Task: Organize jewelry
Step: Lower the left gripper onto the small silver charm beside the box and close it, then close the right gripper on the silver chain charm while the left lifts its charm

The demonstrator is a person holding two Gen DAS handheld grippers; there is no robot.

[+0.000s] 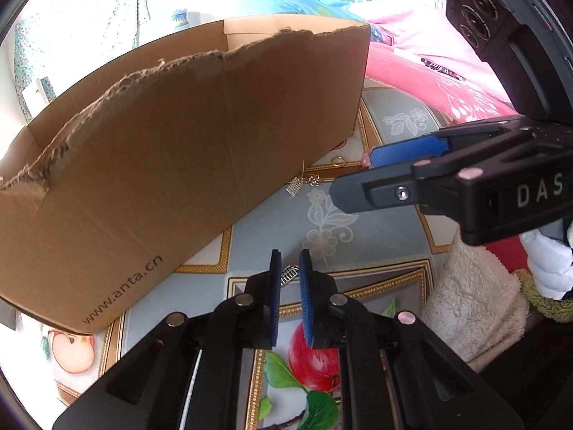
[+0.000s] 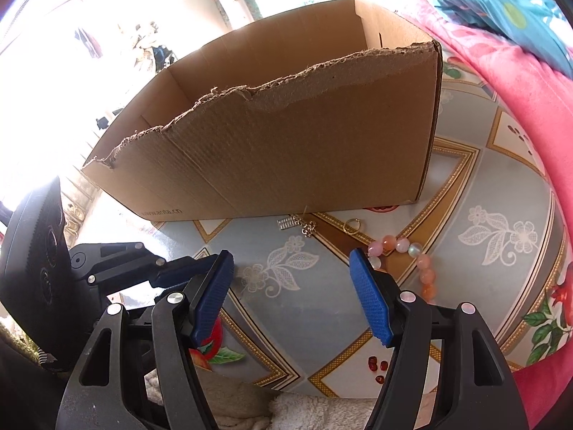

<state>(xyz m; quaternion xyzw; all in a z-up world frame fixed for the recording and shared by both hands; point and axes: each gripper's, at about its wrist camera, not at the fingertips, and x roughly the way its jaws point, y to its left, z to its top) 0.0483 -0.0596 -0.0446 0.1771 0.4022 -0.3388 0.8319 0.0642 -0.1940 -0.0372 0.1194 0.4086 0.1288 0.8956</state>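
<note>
The left gripper [image 1: 290, 276] had its blue pads drawn nearly together, with a small silver comb-shaped charm [image 1: 289, 274] showing in the narrow gap; whether the pads pressed on it could not be told. The right gripper [image 2: 290, 276] stood wide apart, holding nothing, above the patterned tablecloth [image 2: 501, 193]. Beside its right finger lay a bead bracelet [image 2: 412, 251] of pink and orange beads. Near the foot of the cardboard box [image 2: 286, 150] lay a second silver charm [image 2: 286, 223], a small chain piece [image 2: 308, 229] and a gold ring [image 2: 352, 225]. The box's inside was hidden behind its torn front wall.
</note>
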